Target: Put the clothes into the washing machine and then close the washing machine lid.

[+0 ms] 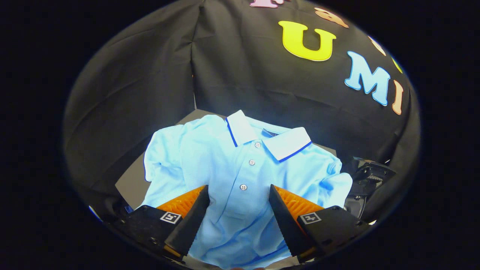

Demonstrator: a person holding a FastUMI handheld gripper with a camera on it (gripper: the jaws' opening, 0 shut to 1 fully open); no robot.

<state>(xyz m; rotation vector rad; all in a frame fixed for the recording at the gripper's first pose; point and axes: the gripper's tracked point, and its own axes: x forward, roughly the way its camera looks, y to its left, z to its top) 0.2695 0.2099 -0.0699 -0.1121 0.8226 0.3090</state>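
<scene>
The hand-held gripper (239,195) sits at the bottom of the frame, its two fingers spread wide and holding nothing, hovering over the lower front of one light blue polo shirt (240,180). The shirt lies spread on a grey worktop (129,183), collar toward the black cloth wall, three buttons visible. A black object (369,174) sits at the shirt's right edge; bare worktop shows to its left.

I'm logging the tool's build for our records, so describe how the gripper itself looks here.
The gripper has two black wedge-shaped fingers with toothed inner edges that taper toward the tips. Ribbed orange panels cover their outer faces. Each finger sits on a black block bearing a small square black-and-white marker. No cables can be made out.
</scene>
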